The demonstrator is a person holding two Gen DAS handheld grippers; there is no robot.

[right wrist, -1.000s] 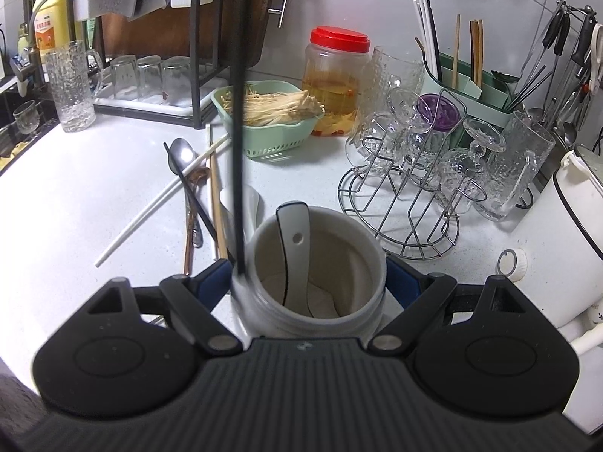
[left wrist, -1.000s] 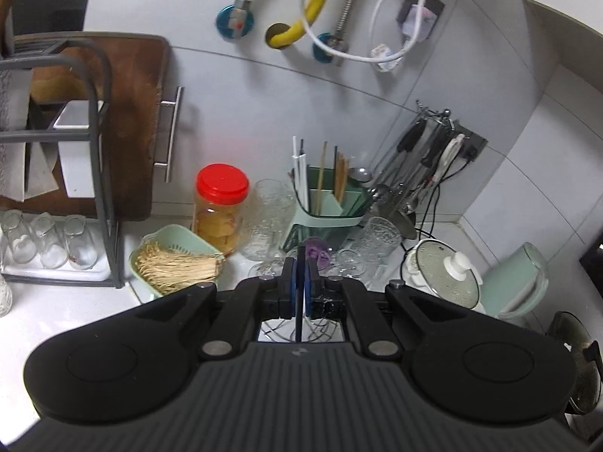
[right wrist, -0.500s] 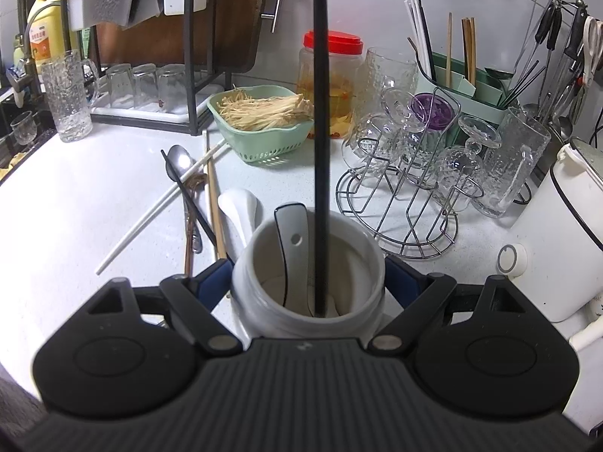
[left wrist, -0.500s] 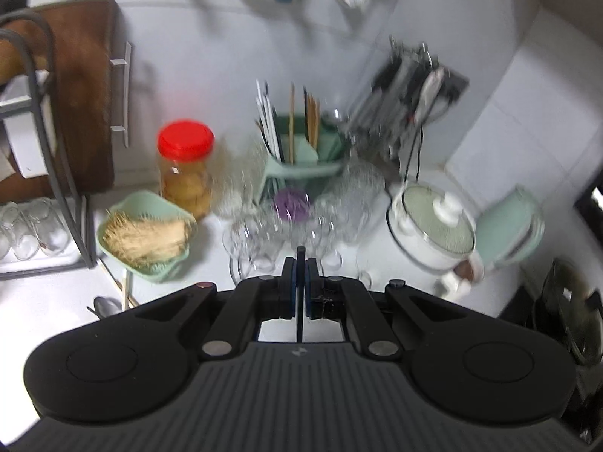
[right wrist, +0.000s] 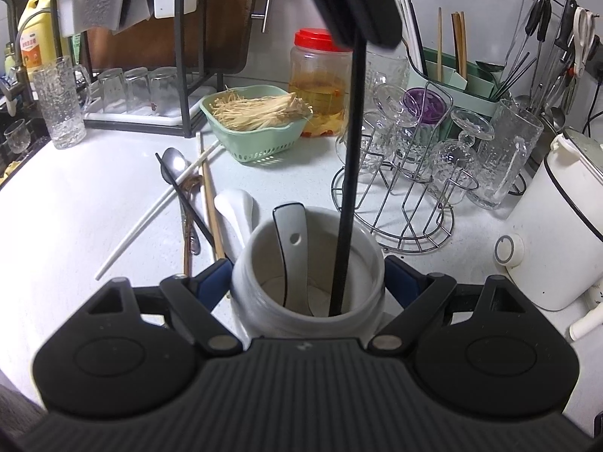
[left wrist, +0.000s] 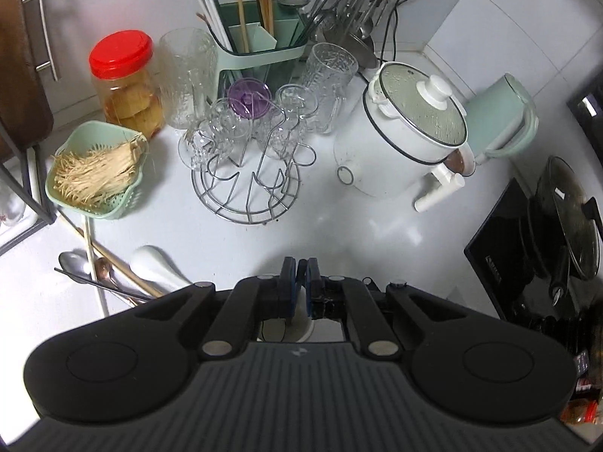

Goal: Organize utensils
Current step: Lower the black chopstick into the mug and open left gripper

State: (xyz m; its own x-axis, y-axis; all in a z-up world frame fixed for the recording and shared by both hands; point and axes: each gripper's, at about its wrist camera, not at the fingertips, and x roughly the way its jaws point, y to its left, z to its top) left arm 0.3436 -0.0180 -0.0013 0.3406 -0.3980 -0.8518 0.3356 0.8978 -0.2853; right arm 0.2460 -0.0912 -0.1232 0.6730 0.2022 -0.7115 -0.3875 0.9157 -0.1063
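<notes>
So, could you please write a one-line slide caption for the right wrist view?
Right gripper steadies a white utensil holder while the left gripper lowers a black chopstick into it.

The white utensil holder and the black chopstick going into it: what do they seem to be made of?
The utensil holder: probably glazed ceramic, with a thick white wall and a soft sheen. The black chopstick: likely plastic or lacquered wood; it is thin, uniformly dark and matte.
</notes>
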